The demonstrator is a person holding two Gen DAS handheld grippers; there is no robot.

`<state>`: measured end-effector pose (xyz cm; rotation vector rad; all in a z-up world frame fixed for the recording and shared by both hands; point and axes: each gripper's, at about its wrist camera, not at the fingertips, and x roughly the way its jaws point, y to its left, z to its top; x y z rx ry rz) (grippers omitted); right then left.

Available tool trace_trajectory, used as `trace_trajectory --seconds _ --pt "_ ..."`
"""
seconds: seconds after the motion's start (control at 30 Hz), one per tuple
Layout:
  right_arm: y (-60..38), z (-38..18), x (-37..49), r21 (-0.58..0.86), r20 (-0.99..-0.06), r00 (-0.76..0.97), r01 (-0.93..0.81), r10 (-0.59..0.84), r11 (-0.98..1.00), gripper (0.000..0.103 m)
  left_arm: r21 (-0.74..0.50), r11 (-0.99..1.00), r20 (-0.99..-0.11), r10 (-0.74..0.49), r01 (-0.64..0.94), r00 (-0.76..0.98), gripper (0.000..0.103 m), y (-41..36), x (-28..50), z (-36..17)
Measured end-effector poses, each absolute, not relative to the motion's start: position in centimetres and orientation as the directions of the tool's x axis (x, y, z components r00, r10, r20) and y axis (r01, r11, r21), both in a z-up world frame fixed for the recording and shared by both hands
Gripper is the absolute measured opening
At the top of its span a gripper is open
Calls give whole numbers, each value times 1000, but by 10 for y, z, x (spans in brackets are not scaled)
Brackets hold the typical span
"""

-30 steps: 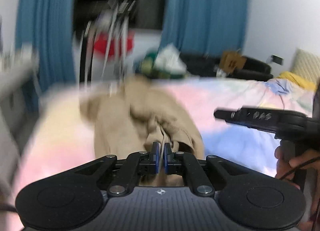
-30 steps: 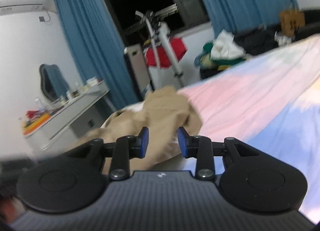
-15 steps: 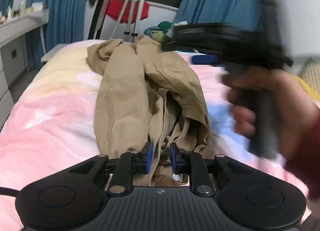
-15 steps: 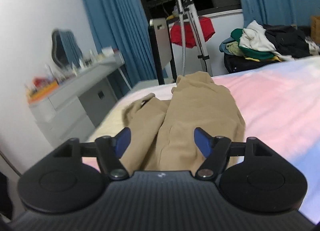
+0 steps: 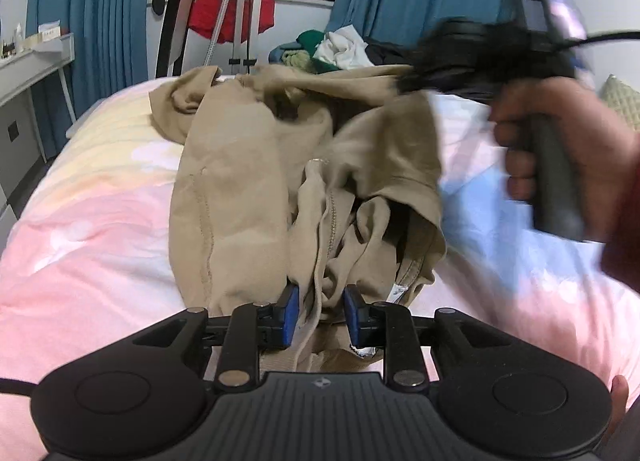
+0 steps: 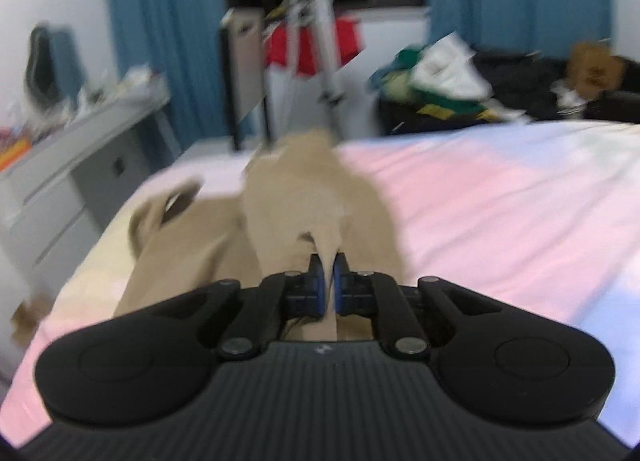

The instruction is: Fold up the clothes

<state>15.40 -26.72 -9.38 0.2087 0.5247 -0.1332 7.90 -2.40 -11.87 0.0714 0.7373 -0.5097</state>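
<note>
left wrist view: left hand-held gripper (image 5: 319, 311), jaws just been opening, part spread, loose tan cloth and drawstring between pads
right hand-held gripper (image 6: 327, 286): pressed together, pinching a fold of the tan garment (image 5: 248, 181)
tan garment: crumpled on the bed (image 5: 88, 221), partly lifted

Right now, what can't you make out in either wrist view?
- Right claw, left wrist view: motion blur hides its tips and where it grips the tan garment.
- Left claw: whether its pads press the cloth and drawstring between them is unclear.
- Desk clutter, right wrist view: blurred.
- Garment's near end: cut off behind each claw body.
</note>
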Motion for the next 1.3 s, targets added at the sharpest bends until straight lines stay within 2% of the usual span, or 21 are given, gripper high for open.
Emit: trace_trajectory --seconds 0.1,0.23,0.33,0.4,0.5,0.6,0.63,0.67,0.73,0.83,0.93,0.97,1.0,1.03,1.07,1.13,1.3 --pt "-300 -81 109 175 -483 858 291 -176 940 7 -85 874 -653 -411 479 636 27 -25 77 -115" --pt "-351 -93 58 189 -548 773 488 -321 852 7 -64 869 -652 -409 491 638 33 -24 72 -108" --pt "-397 -123 30 302 -689 668 616 -280 728 8 -61 873 -659 -399 484 638 33 -21 70 -104" --pt "-414 -135 11 364 -726 648 647 -232 669 10 -54 872 -662 -396 487 636 33 -22 67 -102" --pt "-405 -125 -12 414 -670 711 595 -212 689 10 -24 868 -663 -386 497 641 33 -24 59 -99" --pt "-371 -106 -21 397 -583 797 448 -157 802 15 -2 859 -668 -382 513 638 33 -26 52 -98" --pt "-357 -104 -21 375 -566 817 376 -112 847 25 5 857 -672 -379 516 636 33 -26 51 -98" --pt "-343 -103 -20 354 -560 825 313 -68 882 42 8 856 -676 -377 517 634 33 -27 51 -100" --pt "-316 -109 -15 299 -580 815 205 6 932 64 10 851 -683 -378 525 625 33 -27 49 -103" --pt "-277 -125 -6 148 -655 754 57 55 987 62 31 846 -691 -367 532 623 33 -32 47 -109" --pt "-248 -145 11 -42 -709 704 4 -33 999 61 61 836 -685 -362 545 632 33 -38 47 -112" --pt "-247 -150 16 -59 -720 692 3 -44 998 58 69 832 -679 -365 551 636 31 -39 47 -112" --pt "-249 -154 22 -54 -733 679 3 -42 999 55 72 829 -674 -369 554 640 23 -41 47 -112" --pt "-252 -158 29 -49 -745 666 3 -39 999 44 72 828 -669 -373 556 643 11 -41 48 -112" --pt "-253 -161 33 -49 -752 657 9 -43 999 28 72 827 -664 -377 557 646 8 -41 49 -111" --pt "-257 -159 31 -64 -747 662 25 -65 998 15 45 832 -640 -401 553 655 2 -37 50 -106" --pt "-277 -139 19 8 -697 714 98 -65 995 13 -46 838 -564 -471 544 678 1 -22 50 -86"
